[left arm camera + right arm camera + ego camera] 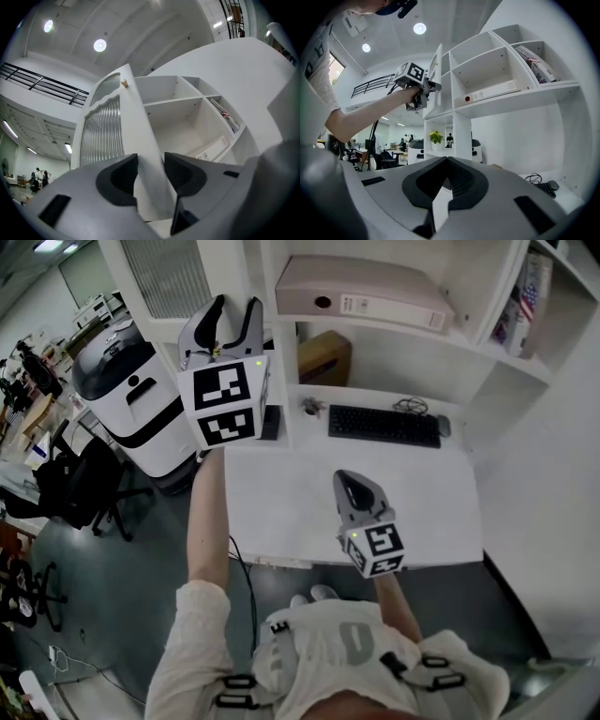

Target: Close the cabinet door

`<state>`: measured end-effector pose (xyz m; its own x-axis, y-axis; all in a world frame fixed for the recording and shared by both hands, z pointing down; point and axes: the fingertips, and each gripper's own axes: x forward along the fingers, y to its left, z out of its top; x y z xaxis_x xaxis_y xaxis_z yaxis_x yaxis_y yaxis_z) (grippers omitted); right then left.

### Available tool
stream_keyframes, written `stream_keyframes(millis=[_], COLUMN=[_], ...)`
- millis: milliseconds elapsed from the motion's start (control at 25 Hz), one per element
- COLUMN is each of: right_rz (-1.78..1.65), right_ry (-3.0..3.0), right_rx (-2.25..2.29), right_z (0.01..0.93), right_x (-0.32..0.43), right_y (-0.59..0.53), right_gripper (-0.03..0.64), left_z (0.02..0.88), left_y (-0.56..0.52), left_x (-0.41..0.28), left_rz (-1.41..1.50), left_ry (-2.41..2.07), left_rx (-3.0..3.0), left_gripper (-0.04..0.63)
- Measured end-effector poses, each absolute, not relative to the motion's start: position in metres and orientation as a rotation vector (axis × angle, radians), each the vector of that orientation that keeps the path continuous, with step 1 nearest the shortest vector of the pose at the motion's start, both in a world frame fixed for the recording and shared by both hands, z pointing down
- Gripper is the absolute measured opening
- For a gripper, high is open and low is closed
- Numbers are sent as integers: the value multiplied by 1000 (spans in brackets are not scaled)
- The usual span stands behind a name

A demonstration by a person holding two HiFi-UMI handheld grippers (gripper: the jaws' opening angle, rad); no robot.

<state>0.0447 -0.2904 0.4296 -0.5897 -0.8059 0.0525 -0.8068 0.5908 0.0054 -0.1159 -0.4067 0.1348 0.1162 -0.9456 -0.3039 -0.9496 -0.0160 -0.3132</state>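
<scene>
**Up at the shelf unit: door edge pinched, swing not yet made**

High on the left side of the white shelf unit (460,126), the cabinet door (140,136) stands swung out. My left gripper (151,165) has the door's free edge pinched between its pads. My right gripper (446,176) hangs over the desk (281,493), tongs closed on nothing.

I judge the main risk to be the thin edge slipping out if I push straight while the door wants an arc. The jaws could also get trapped against the frame at the end.

The door is upright, its long axis vertical, hinge side at the shelf, free edge pointing out toward me.
</scene>
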Motion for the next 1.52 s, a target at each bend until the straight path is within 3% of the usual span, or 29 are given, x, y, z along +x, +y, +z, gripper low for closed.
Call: stream_keyframes(millis=[1520], right_rz=[137], right_ry=[-2665], right_rx=[1470], right_z=[458], right_x=[68], right_y=[-327], right_gripper=[3], left_z=[136], left_y=[-480], left_x=[-99], left_rz=[-48], left_ry=[1843], left_rx=[-1845], left_gripper=[175])
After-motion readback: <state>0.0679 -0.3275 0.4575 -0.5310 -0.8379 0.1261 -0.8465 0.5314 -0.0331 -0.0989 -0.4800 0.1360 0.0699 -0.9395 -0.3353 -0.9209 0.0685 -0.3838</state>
